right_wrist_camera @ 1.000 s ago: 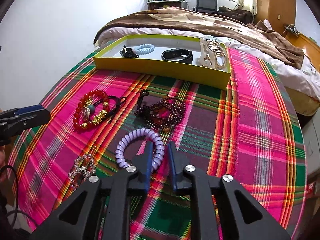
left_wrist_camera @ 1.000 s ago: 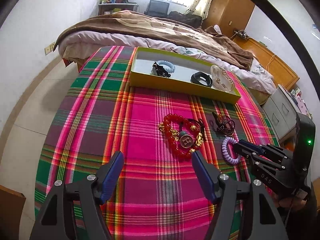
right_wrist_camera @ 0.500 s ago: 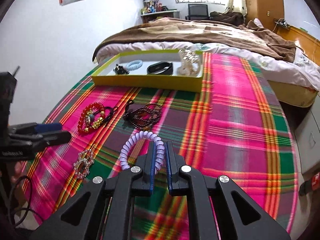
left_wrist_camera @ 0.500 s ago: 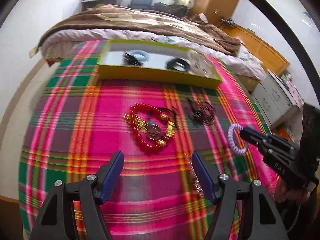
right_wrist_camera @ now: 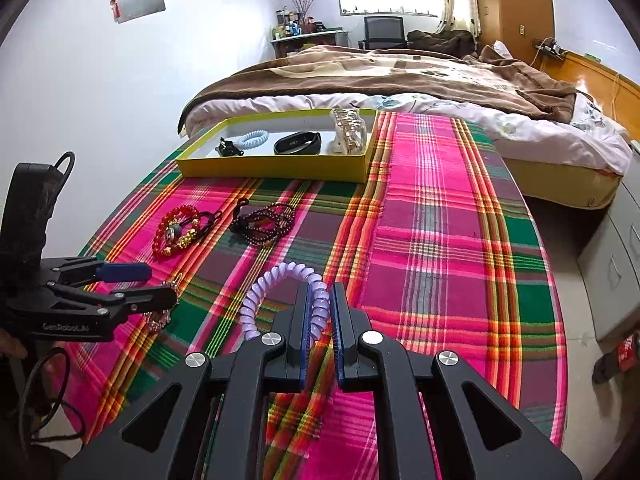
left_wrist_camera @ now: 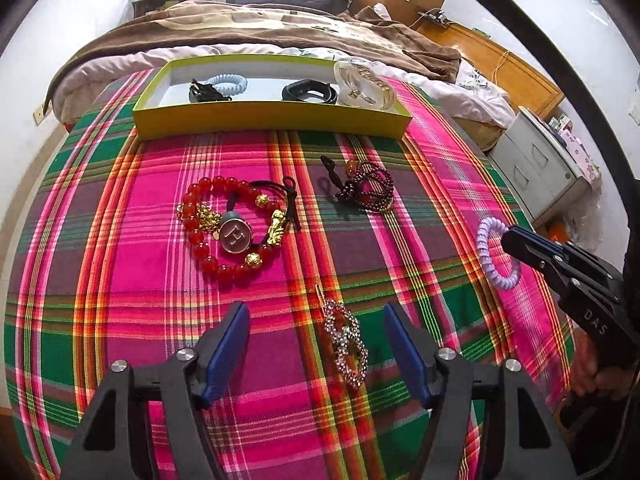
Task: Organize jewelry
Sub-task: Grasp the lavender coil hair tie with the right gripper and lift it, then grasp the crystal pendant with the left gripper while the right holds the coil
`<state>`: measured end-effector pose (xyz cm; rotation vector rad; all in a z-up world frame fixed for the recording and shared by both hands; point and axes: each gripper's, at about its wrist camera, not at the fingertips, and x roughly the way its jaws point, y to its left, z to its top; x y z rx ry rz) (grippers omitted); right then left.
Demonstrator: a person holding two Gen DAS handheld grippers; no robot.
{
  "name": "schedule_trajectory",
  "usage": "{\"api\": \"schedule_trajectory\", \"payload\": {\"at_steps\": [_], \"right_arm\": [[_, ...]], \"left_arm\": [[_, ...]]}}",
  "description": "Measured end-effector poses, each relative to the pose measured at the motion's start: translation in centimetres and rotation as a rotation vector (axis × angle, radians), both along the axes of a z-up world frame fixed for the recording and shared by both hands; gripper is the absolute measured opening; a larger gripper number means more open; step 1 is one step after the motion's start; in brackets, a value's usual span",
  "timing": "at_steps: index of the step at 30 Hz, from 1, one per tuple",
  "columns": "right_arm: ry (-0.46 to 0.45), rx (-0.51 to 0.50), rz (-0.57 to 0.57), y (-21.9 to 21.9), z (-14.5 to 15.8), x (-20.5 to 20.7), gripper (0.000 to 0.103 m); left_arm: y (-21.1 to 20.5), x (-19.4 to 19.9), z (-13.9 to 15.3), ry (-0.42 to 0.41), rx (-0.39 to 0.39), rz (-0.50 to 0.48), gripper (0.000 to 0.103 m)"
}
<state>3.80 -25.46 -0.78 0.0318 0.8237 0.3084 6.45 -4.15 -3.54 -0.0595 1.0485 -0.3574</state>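
My right gripper [right_wrist_camera: 320,308] is shut on a purple spiral hair tie [right_wrist_camera: 276,288] and holds it above the plaid cloth; it also shows in the left wrist view [left_wrist_camera: 494,254]. My left gripper [left_wrist_camera: 316,340] is open, with a rhinestone hair clip [left_wrist_camera: 346,342] on the cloth between its fingers. A red bead bracelet [left_wrist_camera: 232,226] and a dark bead bracelet [left_wrist_camera: 366,188] lie mid-table. The yellow tray [left_wrist_camera: 272,118] at the far edge holds a blue spiral tie [left_wrist_camera: 228,82], a black band [left_wrist_camera: 306,92], a black clip and a clear claw clip [left_wrist_camera: 362,84].
The plaid cloth [right_wrist_camera: 440,240] covers a round table. A bed [right_wrist_camera: 400,80] with a brown blanket stands right behind the tray. A grey drawer cabinet [left_wrist_camera: 540,168] stands to the right of the table.
My right gripper has lifted the purple hair tie off the cloth and pulled it back. My left gripper has shifted right and back, so the rhinestone clip now lies between its fingers.
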Motion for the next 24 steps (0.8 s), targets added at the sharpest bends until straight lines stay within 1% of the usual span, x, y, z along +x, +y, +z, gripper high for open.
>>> {"api": "schedule_trajectory", "payload": {"at_steps": [3, 5, 7, 9, 11, 13, 17, 18, 19, 21, 24], "right_arm": [[-0.001, 0.0, -0.003, 0.0, -0.1, -0.1, 0.009], [-0.002, 0.003, -0.004, 0.0, 0.0, -0.1, 0.009], [-0.002, 0.005, -0.004, 0.1, 0.0, -0.1, 0.009], [-0.002, 0.006, -0.002, 0.3, -0.1, -0.1, 0.009], [-0.002, 0.006, -0.001, 0.4, -0.1, -0.1, 0.009], [-0.001, 0.006, 0.0, 0.4, -0.1, -0.1, 0.009], [-0.001, 0.003, -0.005, 0.4, -0.1, -0.2, 0.009], [0.0, 0.002, -0.007, 0.5, -0.1, -0.1, 0.009], [0.0, 0.002, -0.008, 0.5, -0.2, -0.2, 0.009], [0.0, 0.002, -0.009, 0.6, -0.2, -0.1, 0.009], [0.0, 0.005, -0.007, 0.7, -0.2, -0.1, 0.009]], "left_arm": [[-0.5, 0.0, 0.0, -0.011, 0.034, -0.006, 0.056], [-0.6, -0.1, 0.0, -0.014, 0.044, -0.011, 0.051], [-0.8, -0.3, 0.0, -0.02, 0.061, -0.019, 0.044], [-1.1, -0.4, 0.0, -0.027, 0.086, -0.026, 0.04], [-1.2, -0.4, 0.1, -0.027, 0.081, -0.031, 0.036], [-1.3, -0.5, 0.1, -0.024, 0.068, -0.039, 0.026], [-1.4, -0.6, 0.0, -0.025, 0.047, -0.044, 0.019], [-1.4, -0.7, 0.0, -0.025, 0.046, -0.042, 0.019], [-1.4, -0.7, 0.0, -0.027, 0.048, -0.043, 0.015], [-1.4, -0.7, 0.1, -0.032, 0.043, -0.045, 0.013], [-1.3, -0.7, 0.3, -0.035, 0.04, -0.044, 0.012]]}}
